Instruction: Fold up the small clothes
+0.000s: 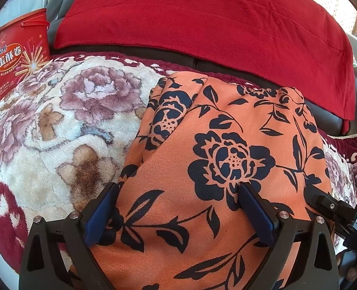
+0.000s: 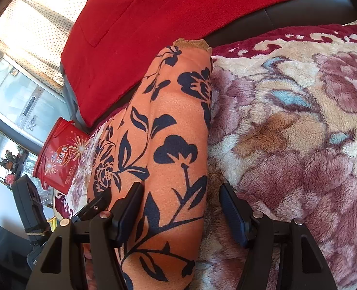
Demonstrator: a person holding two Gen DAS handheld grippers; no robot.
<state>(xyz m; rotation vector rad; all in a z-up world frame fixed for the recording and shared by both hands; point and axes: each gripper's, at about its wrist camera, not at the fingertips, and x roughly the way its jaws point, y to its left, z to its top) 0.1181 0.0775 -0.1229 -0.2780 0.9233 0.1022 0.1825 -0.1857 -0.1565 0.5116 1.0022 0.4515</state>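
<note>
Your orange garment (image 1: 202,145) is a fleecy cloth printed with dark navy flowers, leaves and stems. It lies folded lengthwise into a long, thick band, with rounded fold edges and layers overlapping on its left side. In the right wrist view the same orange garment (image 2: 168,130) runs away from you as a narrow strip, and a scalloped tan trim shows at its far end. You can't tell what kind of clothing it is.
</note>
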